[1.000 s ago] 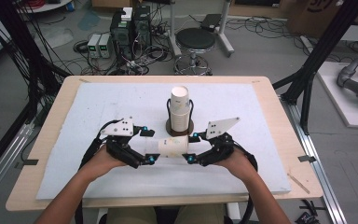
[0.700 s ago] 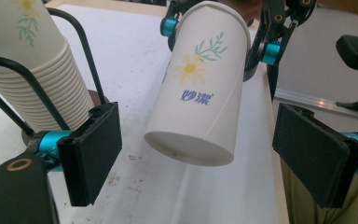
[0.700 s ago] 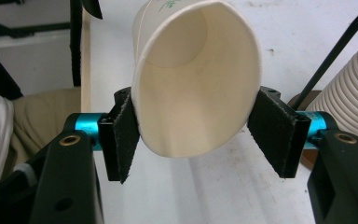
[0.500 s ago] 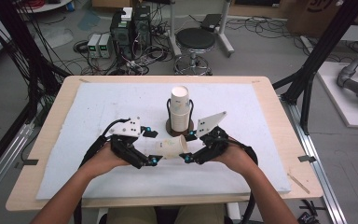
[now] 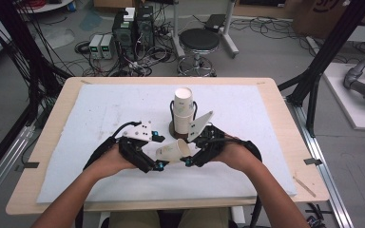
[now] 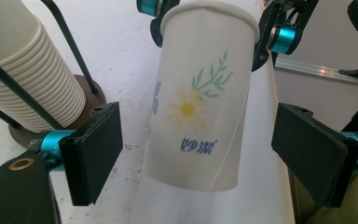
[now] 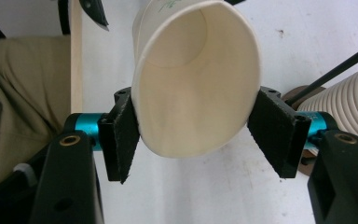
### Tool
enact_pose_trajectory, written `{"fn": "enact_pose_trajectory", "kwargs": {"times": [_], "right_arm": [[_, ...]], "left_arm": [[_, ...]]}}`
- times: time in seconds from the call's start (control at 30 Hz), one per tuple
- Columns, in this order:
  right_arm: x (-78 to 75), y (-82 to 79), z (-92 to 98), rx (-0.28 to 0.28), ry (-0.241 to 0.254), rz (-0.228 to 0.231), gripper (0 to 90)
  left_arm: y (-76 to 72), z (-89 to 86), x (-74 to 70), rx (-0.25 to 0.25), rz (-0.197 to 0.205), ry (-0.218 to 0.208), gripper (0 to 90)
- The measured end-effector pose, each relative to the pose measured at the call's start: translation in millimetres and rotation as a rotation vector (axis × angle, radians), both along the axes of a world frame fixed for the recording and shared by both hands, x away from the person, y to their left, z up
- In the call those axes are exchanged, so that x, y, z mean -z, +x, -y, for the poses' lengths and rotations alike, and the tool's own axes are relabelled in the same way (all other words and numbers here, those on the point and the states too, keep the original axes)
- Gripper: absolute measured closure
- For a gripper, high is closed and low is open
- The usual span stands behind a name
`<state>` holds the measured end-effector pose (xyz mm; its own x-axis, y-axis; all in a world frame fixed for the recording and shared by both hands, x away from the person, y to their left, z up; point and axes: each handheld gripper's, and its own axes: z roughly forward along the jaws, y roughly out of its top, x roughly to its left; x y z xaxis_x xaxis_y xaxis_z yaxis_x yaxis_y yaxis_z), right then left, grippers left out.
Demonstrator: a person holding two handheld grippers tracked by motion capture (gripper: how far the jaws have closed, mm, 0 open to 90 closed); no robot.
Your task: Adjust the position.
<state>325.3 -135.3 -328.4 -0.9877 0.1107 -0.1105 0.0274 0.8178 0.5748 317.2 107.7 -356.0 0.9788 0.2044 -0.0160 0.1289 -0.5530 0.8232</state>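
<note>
Cables, computer boxes (image 5: 130,26) and a round black stool (image 5: 198,40) crowd the grey floor beyond the far edge of our wooden table (image 5: 285,128), which is covered by a white mat (image 5: 90,118).

Near the middle of the mat we see a stack of paper cups (image 5: 183,109) standing upright in a black wire holder (image 5: 172,111) on a dark round base. In the left gripper view the same stack (image 6: 23,79) leans in from the upper left, its many rims layered one over another.

Near the front of the mat, between our two hands, a single paper cup (image 5: 172,150) lies on its side in the air, its open mouth turned toward the right. Our right gripper (image 5: 188,160) grips it at the rim: in the right gripper view the cup (image 7: 196,84) has its mouth squeezed into an oval between the two black pads (image 7: 121,135), both pressed against its wall.

Our left gripper (image 5: 158,151) sits at the cup's closed end with its jaws spread wide. In the left gripper view the cup (image 6: 200,93) hangs between the pads (image 6: 93,149) with clear space on both sides, touching neither. Its wall carries a printed daisy, green sprigs and blue characters.

Our left hand (image 5: 107,164) and right hand (image 5: 235,156) hold the grippers just above the mat, near the stack.
</note>
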Motion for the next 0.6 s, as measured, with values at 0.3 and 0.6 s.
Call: {"fn": "enact_pose_trajectory", "kwargs": {"times": [0.3, 0.6], "right_arm": [[-5.9, -1.6, -16.2, -0.031, -0.111, 0.013, 36.2], [-4.0, -3.0, -25.1, -0.055, -0.161, 0.004, 36.0]], "left_arm": [[3.2, 7.5, 1.6, 0.024, -0.014, 0.043, 19.7], [6.3, 13.6, 8.8, 0.057, -0.064, 0.084, 26.9]]}}
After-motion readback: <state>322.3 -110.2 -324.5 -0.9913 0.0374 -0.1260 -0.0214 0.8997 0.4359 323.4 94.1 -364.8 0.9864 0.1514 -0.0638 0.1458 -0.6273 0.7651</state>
